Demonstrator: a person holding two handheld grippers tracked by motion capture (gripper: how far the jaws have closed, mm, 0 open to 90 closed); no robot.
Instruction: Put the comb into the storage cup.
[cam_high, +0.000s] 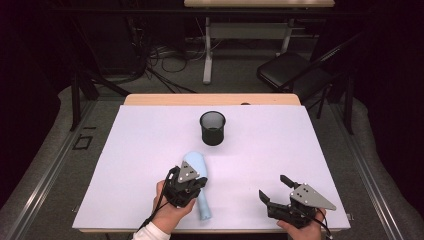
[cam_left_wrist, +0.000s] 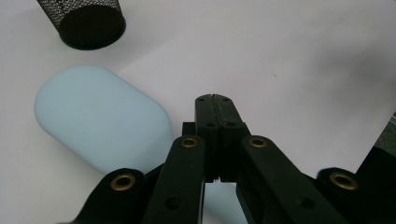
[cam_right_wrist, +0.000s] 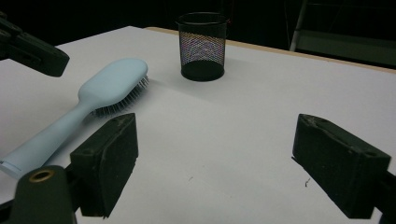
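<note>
My left gripper (cam_high: 199, 183) hovers pressed together and empty over the pale blue hairbrush (cam_right_wrist: 88, 105) lying bristles-down at 7 o'clock from the mesh cup (cam_high: 212, 128), so I judge the grasp unstarted: spread, drop onto the handle, while my right gripper (cam_high: 273, 189) waits spread.

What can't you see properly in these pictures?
- High view: the middle of the light blue hairbrush handle is covered by the left gripper.
- Left gripper view: the shut jaws hide the brush handle, so whether they touch it is unclear.
- High view: the inside of the black mesh cup is too dark to tell what's in it.
</note>
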